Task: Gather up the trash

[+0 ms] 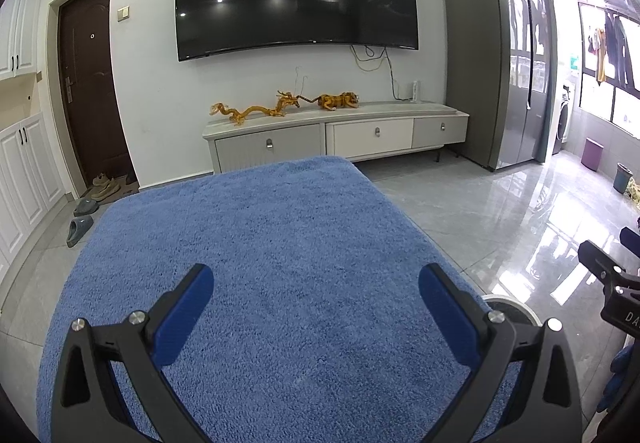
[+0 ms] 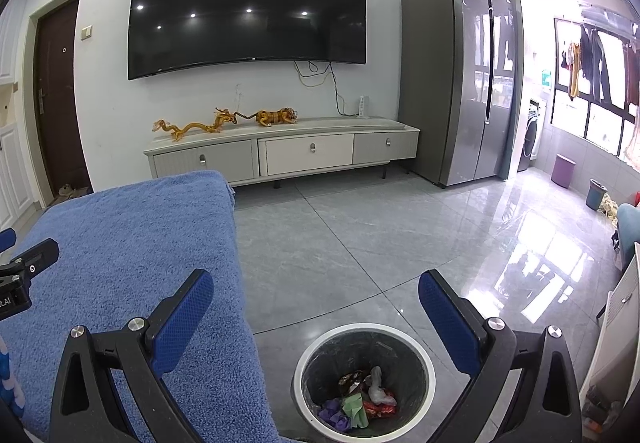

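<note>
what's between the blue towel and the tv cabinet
In the right wrist view, only bare grey tile floor separates the blue towel from the TV cabinet.

A wall-mounted television [image 2: 248, 9] hangs dark above a low white cabinet [image 2: 280, 153] bearing golden dragon [image 2: 192, 125] and tiger [image 2: 278, 116] figurines. A grey refrigerator [image 2: 456, 75] stands to the right, a brown door [image 1: 90, 83] to the left, slippers [image 1: 82, 219] on the tiled floor [image 2: 360, 235].

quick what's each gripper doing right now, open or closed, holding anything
Left gripper: open, empty, over the blue towel.
Right gripper: open, empty, above the trash bin.
</note>
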`<action>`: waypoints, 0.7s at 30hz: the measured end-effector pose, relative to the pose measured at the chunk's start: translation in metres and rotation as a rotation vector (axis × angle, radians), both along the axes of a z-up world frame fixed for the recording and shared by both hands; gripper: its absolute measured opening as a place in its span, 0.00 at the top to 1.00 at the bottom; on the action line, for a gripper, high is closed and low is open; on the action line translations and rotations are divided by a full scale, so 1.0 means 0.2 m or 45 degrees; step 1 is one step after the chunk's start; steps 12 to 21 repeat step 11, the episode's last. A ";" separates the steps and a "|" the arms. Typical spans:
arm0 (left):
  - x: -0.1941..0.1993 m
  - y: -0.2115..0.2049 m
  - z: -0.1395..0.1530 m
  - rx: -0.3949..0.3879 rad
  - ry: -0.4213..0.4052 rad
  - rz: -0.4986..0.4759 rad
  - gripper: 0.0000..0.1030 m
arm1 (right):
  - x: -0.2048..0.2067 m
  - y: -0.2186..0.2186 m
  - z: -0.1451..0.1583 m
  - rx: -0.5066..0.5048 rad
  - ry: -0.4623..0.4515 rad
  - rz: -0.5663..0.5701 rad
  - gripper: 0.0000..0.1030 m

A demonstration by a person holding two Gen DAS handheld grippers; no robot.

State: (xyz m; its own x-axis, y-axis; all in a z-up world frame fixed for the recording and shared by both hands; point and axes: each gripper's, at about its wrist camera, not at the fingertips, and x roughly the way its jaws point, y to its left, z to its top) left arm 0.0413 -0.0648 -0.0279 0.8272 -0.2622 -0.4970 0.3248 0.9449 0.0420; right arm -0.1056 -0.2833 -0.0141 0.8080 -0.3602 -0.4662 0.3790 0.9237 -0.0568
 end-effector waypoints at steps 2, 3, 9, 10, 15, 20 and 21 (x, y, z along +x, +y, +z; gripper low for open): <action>0.00 0.00 0.00 0.001 -0.003 0.001 0.00 | 0.00 0.00 0.00 -0.001 0.001 0.000 0.00; 0.00 0.00 0.00 0.001 -0.002 0.001 0.00 | 0.00 0.00 0.00 -0.001 0.002 0.000 0.00; 0.00 0.00 -0.01 -0.004 0.006 -0.002 0.00 | 0.00 0.00 0.00 0.001 0.000 -0.001 0.00; -0.01 0.00 -0.01 -0.005 0.007 -0.003 0.00 | 0.00 0.00 0.00 0.001 0.001 -0.002 0.00; -0.01 0.00 -0.01 -0.006 0.007 -0.004 0.00 | 0.00 -0.01 0.00 0.001 0.001 -0.003 0.00; -0.01 0.00 -0.01 -0.006 0.007 -0.004 0.00 | 0.00 -0.01 0.00 0.001 0.001 -0.003 0.00; -0.01 0.00 -0.01 -0.006 0.007 -0.004 0.00 | 0.00 -0.01 0.00 0.001 0.001 -0.003 0.00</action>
